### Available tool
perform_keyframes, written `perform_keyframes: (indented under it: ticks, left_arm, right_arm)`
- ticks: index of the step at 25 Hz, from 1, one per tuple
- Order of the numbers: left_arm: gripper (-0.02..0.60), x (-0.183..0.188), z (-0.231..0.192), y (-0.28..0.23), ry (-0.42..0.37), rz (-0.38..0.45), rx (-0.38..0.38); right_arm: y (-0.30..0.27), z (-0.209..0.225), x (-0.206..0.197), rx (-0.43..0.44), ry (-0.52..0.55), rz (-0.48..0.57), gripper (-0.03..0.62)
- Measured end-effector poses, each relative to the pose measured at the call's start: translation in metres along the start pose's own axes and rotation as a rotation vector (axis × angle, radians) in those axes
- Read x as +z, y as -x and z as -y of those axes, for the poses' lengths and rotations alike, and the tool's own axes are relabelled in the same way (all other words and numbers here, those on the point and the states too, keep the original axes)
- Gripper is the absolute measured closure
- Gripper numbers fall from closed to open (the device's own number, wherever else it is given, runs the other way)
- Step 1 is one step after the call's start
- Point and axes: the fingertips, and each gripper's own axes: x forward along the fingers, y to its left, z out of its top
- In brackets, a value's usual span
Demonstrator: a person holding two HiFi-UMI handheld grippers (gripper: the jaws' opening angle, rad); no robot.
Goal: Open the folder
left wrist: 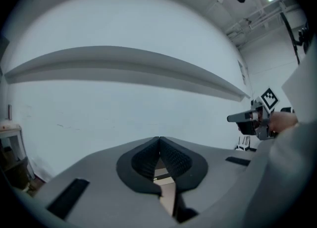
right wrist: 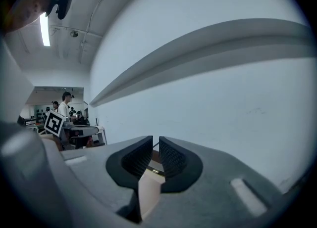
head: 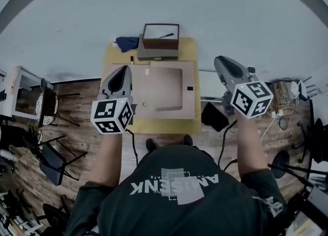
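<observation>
A plain white wall (head: 205,15) fills the far side, crossed by a broad grey band (left wrist: 124,68). The floor (head: 82,137) is brown wooden planks. A yellow-topped surface (head: 164,126) stands at the foot of the wall. Dark chairs (head: 51,161) and a small white table (head: 20,84) crowd the left, and tangled cables (head: 282,102) lie on the right. A strip light (right wrist: 45,30) glows on the ceiling (right wrist: 99,4). Past the wall's end, people (right wrist: 64,104) stand in a farther room.

left hand-held gripper (left wrist: 159,139): jaws pressed together | ahead: white wall (left wrist: 124,108) | far right: right hand-held gripper (left wrist: 233,118)
</observation>
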Motion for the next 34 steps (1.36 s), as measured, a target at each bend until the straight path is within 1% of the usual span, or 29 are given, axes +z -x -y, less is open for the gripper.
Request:
perform_keyframes:
  ticks: [2, 3, 5, 7, 10, 12, 14, 17, 19, 22, 27, 34]
  left_arm:
    - [0.580, 0.007, 0.001, -0.001, 0.032, 0.006, 0.000]
    - [0.580, 0.012, 0.002, -0.001, 0.033, 0.017, 0.000]
    - [0.580, 0.024, 0.005, 0.002, 0.014, 0.058, -0.004]
    - [0.580, 0.029, 0.006, 0.005, 0.003, 0.073, -0.006]
    - [0.580, 0.028, 0.006, 0.006, 0.036, 0.059, -0.016]
    - [0.580, 0.027, 0.005, 0.007, 0.041, 0.055, -0.011]
    - [0.580, 0.028, 0.005, 0.010, 0.055, 0.076, -0.016]
    - [0.580, 0.030, 0.007, 0.010, 0.098, 0.106, -0.042]
    - [0.580, 0.026, 0.006, 0.007, 0.106, 0.091, -0.046]
    - [0.580, 0.023, 0.005, 0.006, 0.089, 0.073, -0.044]
    - [0.580, 0.024, 0.002, 0.001, 0.100, 0.061, -0.045]
    - [0.580, 0.025, 0.000, 0.003, 0.077, 0.057, -0.038]
  right_arm:
    - [0.001, 0.001, 0.003, -0.015, 0.028, -0.001, 0.561]
    - [0.002, 0.003, 0.004, -0.028, 0.040, -0.002, 0.571]
    - [0.004, 0.008, 0.003, -0.071, 0.058, -0.005, 0.585]
    - [0.004, 0.012, 0.000, -0.105, 0.079, -0.013, 0.586]
    - [0.003, 0.009, -0.003, -0.111, 0.095, -0.027, 0.588]
    - [0.003, 0.007, -0.004, -0.116, 0.115, -0.042, 0.588]
    - [0.003, 0.005, -0.004, -0.127, 0.137, -0.047, 0.588]
    - [0.004, 0.002, -0.001, -0.139, 0.168, -0.044, 0.588]
    - [0.003, 0.002, 0.000, -0.140, 0.164, -0.040, 0.588]
    - [0.002, 0.002, 0.001, -0.143, 0.156, -0.038, 0.588]
    - [-0.003, 0.002, 0.004, -0.140, 0.149, -0.042, 0.588]
    - [-0.004, -0.001, 0.006, -0.157, 0.162, -0.050, 0.588]
